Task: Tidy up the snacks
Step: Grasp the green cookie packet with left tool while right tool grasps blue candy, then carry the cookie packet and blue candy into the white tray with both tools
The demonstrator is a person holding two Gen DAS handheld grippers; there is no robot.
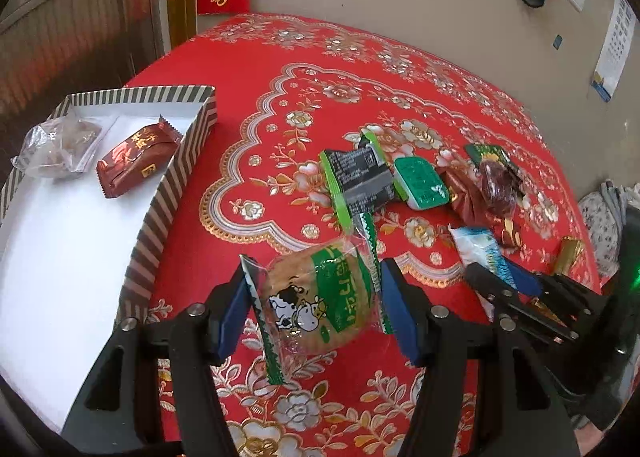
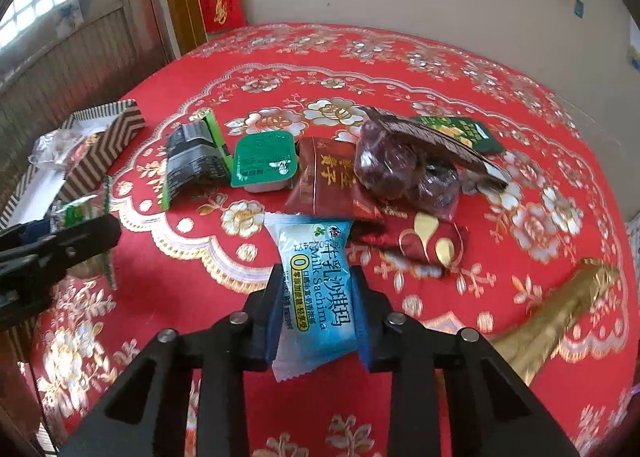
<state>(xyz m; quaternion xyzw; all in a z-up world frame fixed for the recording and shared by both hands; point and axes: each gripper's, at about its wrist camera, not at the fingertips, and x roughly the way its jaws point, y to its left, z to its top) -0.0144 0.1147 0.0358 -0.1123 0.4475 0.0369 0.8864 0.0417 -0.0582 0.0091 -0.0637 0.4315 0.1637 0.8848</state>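
Your left gripper (image 1: 316, 297) is pinching a cow-print biscuit packet (image 1: 320, 297) just beside the striped box (image 1: 176, 181), above the red tablecloth (image 1: 280, 105). Your right gripper (image 2: 316, 309) is squeezing a blue sachima packet (image 2: 316, 289), well apart from that box (image 2: 100, 145), near the loose snacks (image 2: 332, 173).

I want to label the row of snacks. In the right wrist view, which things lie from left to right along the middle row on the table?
Striped box → black and green packet → green-lidded cup → brown packet → clear bag of dark red sweets.
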